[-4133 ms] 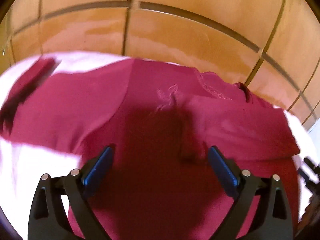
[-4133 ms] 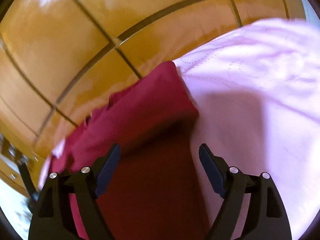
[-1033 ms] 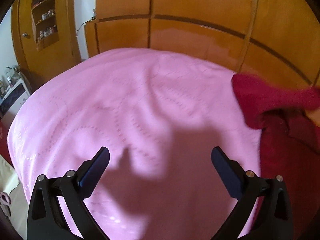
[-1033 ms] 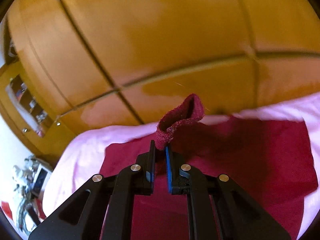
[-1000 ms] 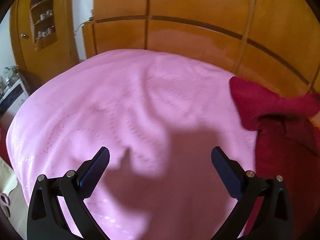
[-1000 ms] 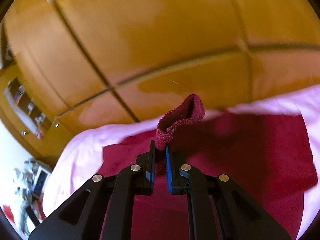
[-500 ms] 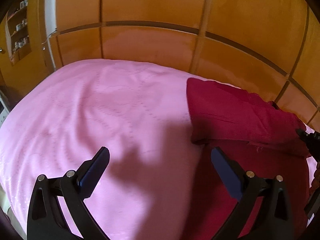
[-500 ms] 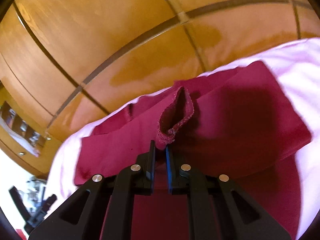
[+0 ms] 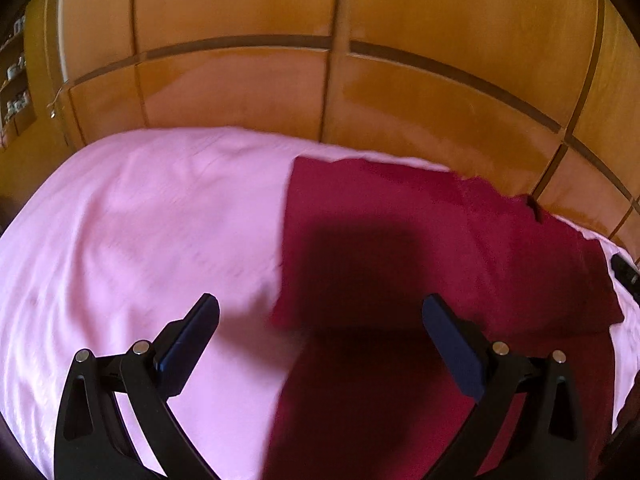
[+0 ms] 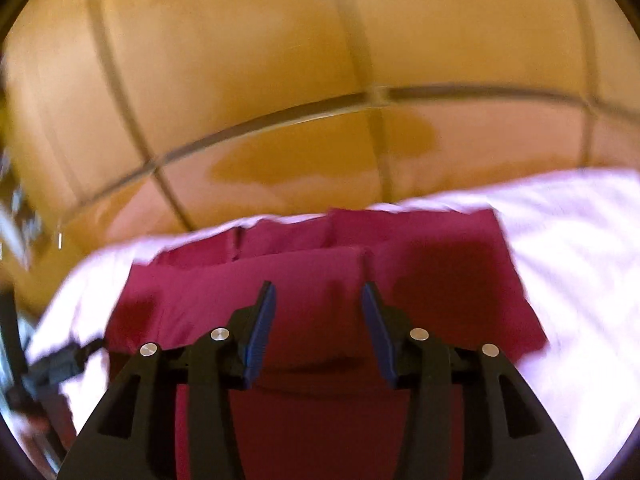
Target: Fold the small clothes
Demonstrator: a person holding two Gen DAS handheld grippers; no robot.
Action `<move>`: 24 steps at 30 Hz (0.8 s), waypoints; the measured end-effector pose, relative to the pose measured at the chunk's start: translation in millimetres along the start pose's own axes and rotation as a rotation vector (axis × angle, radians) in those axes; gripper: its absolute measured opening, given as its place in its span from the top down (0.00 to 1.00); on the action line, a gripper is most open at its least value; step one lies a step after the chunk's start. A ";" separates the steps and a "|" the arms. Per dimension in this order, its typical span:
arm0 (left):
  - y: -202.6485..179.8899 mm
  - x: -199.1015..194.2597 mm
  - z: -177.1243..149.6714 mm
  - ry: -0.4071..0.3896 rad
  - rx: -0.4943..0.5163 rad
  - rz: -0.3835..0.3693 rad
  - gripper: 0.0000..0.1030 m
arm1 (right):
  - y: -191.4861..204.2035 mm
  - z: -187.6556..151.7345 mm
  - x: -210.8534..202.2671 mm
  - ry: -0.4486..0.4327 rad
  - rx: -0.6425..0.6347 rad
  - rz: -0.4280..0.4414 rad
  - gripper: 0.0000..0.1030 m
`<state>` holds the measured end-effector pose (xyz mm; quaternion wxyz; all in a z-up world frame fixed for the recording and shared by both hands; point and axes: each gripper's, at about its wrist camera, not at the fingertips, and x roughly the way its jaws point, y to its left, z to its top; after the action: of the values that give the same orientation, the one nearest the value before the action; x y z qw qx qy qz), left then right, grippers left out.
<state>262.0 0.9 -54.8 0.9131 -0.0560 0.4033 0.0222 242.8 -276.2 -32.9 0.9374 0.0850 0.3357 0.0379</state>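
A dark red garment [image 9: 420, 248] lies on the pink bedspread [image 9: 140, 216], its upper part folded across itself. In the left wrist view my left gripper [image 9: 320, 316] stands wide open over the garment's left edge, holding nothing. In the right wrist view the same red garment [image 10: 280, 280] lies flat below my right gripper [image 10: 318, 300]. Its jaws are opening, with a clear gap between the blue pads [image 10: 262, 324], and no cloth is pinched between them.
A wooden panelled wall [image 9: 360, 80] runs right behind the bed. The bedspread [image 10: 580, 248] stretches out to the right of the garment in the right wrist view. A dark object [image 9: 624, 270] shows at the right edge of the left wrist view.
My right gripper has let go of the red fold it was pinching, and the cloth now lies flat. My left gripper has swung right, from bare bedspread to over the garment.
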 end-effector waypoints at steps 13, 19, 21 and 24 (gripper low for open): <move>-26.3 87.3 8.3 0.066 0.106 0.019 0.02 | 2.8 -16.5 93.7 0.168 -0.092 -0.089 0.57; -29.8 88.8 4.8 0.068 0.117 0.042 0.02 | 7.5 -18.8 96.2 0.138 -0.110 -0.119 0.56; -26.4 83.7 4.5 0.065 0.100 0.014 0.02 | 9.4 -18.4 97.2 0.134 -0.119 -0.127 0.56; -23.5 65.2 -2.7 0.074 0.129 0.018 0.02 | 7.9 -15.5 92.5 0.130 -0.104 -0.095 0.50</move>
<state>305.9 -23.0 -102.9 0.8990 0.0060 0.4380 0.0023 304.2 -254.5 -100.8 0.9176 0.0174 0.3968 0.0162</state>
